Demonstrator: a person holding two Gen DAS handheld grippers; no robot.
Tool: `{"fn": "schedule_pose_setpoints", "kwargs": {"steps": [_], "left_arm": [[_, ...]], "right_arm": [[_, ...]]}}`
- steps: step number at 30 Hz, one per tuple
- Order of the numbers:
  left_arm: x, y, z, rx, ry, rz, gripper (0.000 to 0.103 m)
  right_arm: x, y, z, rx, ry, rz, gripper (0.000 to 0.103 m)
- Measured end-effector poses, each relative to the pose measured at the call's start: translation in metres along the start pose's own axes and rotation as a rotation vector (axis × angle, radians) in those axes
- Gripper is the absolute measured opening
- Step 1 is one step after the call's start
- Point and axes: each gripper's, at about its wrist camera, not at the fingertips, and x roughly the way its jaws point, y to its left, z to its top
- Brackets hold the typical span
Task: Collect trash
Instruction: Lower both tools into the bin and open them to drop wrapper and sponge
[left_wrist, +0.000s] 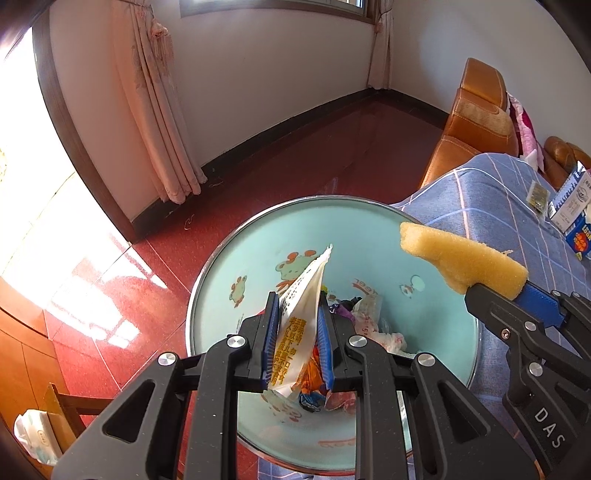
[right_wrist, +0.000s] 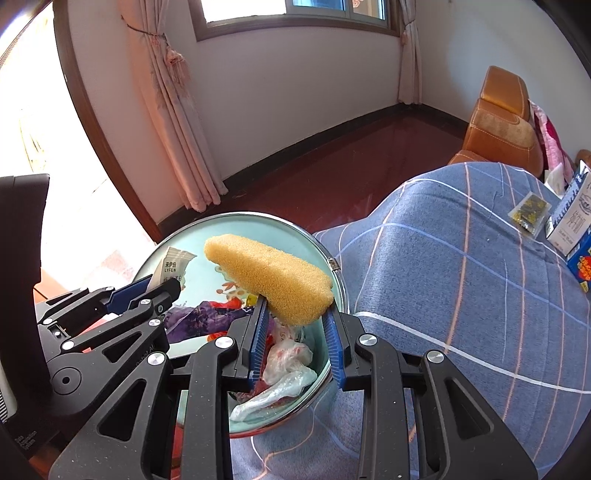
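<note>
My left gripper (left_wrist: 297, 308) is shut on a white snack wrapper (left_wrist: 303, 291) with yellow print, held upright over a pale teal basin (left_wrist: 221, 258). My right gripper (right_wrist: 295, 314) is shut on one end of a long yellow sponge (right_wrist: 273, 275), which juts out over the basin's rim (right_wrist: 325, 254). In the left wrist view the sponge (left_wrist: 461, 258) hangs above the basin's right side. In the right wrist view the left gripper (right_wrist: 159, 288) and its wrapper (right_wrist: 173, 264) show at left. Inside the basin lie a purple wrapper (right_wrist: 199, 317) and crumpled clear plastic (right_wrist: 286, 363).
A blue checked cloth (right_wrist: 443, 295) covers the table to the right of the basin. On it lie a small dark packet (right_wrist: 528, 212) and a milk carton (right_wrist: 569, 218). An orange sofa (right_wrist: 502, 122) stands behind. A wooden chair with a tissue pack (left_wrist: 37, 432) is at lower left.
</note>
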Motion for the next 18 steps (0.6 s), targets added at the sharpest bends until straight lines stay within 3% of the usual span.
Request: {"fn": "schedule_pose_setpoints", "kwargs": {"steps": [18], "left_arm": [[0.037,0.004,0.01,-0.023,0.074,0.001,0.02]], "right_arm": [[0.04,-0.001,0.013,0.043,0.061,-0.001,0.03]]}}
